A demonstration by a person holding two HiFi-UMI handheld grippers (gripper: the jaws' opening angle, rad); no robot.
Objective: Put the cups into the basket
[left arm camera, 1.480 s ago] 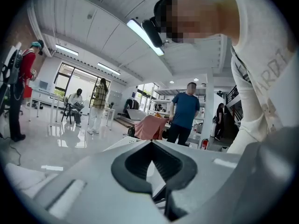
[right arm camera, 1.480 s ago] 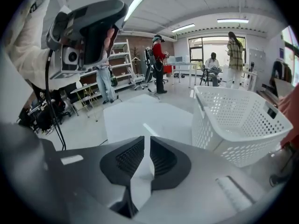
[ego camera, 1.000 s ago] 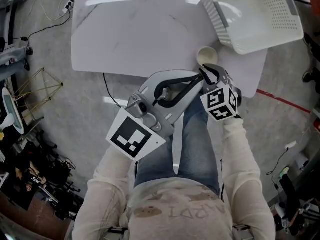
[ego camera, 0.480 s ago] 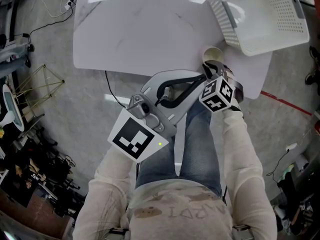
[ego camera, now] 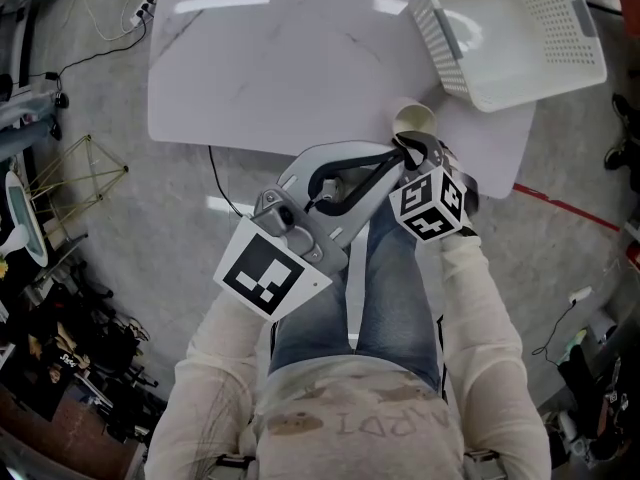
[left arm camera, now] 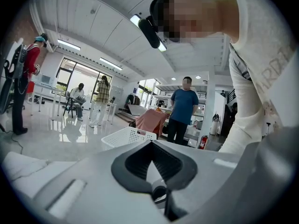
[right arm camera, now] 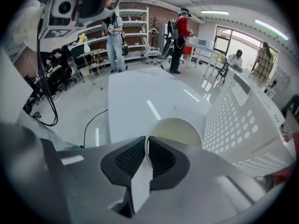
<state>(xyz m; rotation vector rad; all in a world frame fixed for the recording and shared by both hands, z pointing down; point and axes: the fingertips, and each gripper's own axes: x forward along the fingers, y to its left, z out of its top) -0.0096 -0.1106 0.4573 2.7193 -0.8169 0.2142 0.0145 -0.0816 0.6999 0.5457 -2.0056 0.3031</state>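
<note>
Gripping cup [right arm camera: 176,132]: right gripper [right arm camera: 145,147] fingers were clenched on its rim.
Cup loc.: was at tabletop [ego camera: 270,68] near edge, just beside basket [ego camera: 440,38], outside it.
Left gripper [left arm camera: 150,147]: fingers were closed tog., empty.

The cup [ego camera: 413,118] is cream, the perforated basket [ego camera: 500,28] white, the table [ego camera: 260,78] grey-veined white.

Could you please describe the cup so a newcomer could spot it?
Start at the white table; a white perforated basket sits at its far right corner. Just beside the basket, by the table's near edge, is the pale open cup, its rim pinched by the right gripper.
</note>
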